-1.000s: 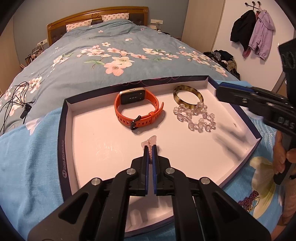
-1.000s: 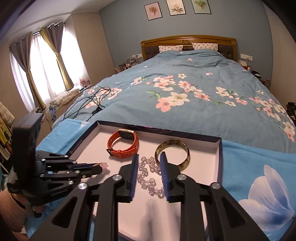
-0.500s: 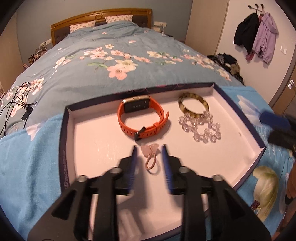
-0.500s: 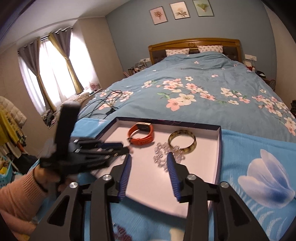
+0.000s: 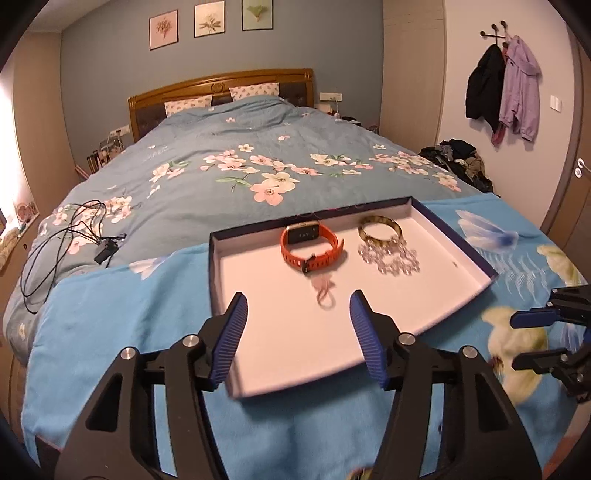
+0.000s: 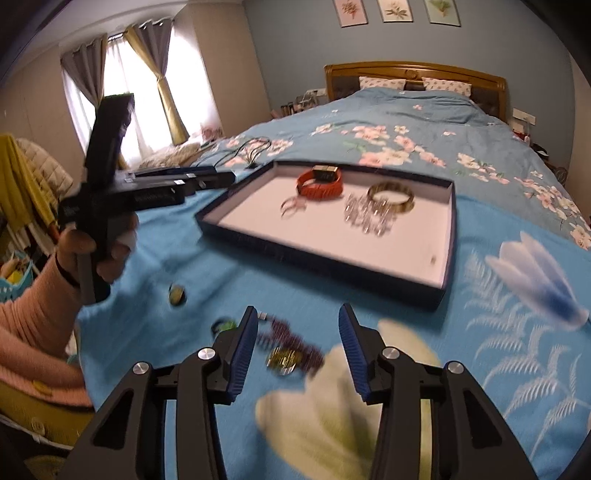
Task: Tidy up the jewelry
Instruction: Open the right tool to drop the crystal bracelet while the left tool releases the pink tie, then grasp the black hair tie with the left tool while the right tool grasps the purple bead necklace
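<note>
Pink ring (image 5: 325,293) lies flat in the tray (image 5: 216,280), bow end toward the watch (image 5: 310,247), beyond the opening, empty left tool (image 5: 297,332).

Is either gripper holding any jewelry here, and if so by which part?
Nothing is held. The left gripper is opening and empty, the pink ring lying in the tray. The right gripper is empty.

Blue-grey rear wall (image 5: 110,74) carries three framed botanical prints (image 5: 208,18). Carved wooden headboard (image 5: 221,79) stands against it. Blue floral quilt (image 5: 258,155) covers the bed. Grey and mustard curtains (image 6: 162,81) flank a bright, daylit window (image 6: 136,88). Black and lilac jackets (image 5: 502,85) hang on the white side wall.
</note>
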Available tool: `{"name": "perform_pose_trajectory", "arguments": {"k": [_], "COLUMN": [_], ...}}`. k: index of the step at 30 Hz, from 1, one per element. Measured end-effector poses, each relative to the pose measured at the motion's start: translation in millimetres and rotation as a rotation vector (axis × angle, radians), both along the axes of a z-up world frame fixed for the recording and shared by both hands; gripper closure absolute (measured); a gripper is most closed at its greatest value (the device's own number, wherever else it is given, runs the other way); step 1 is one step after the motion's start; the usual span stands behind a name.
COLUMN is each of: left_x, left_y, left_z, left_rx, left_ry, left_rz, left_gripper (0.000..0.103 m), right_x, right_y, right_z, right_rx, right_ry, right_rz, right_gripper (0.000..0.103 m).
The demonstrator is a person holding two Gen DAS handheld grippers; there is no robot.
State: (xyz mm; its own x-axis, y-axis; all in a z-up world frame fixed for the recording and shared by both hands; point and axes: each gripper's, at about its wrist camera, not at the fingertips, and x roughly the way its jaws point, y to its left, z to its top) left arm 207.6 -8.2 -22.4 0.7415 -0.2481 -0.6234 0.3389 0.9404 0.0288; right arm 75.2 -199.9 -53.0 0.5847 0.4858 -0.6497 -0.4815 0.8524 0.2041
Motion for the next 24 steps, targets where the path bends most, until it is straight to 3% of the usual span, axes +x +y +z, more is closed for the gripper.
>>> {"name": "perform_pose_trajectory", "arguments": {"k": [11,17,24], "left_x": [-65,-78,-86], "left_y": [15,19,17], "left_z": [-19,-31,-42], "left_rx": [0.014,0.007,0.021], "left_ry": [0.030,0.061,0.092], "left_rz": [-0.062,-0.071,-0.099], "left_gripper": [0.044,0.044,0.044], "right_x": [-10,1,8], "right_y": [8,-7,-13], "right_z": [-11,-15,-21], "right_rx": [0.004,0.014,0.030], "right_ry": [0.019,0.043,0.085], "right_rz": [0.000,-0.066,-0.065], "right_gripper": [0.069,0.081,0.086]}}
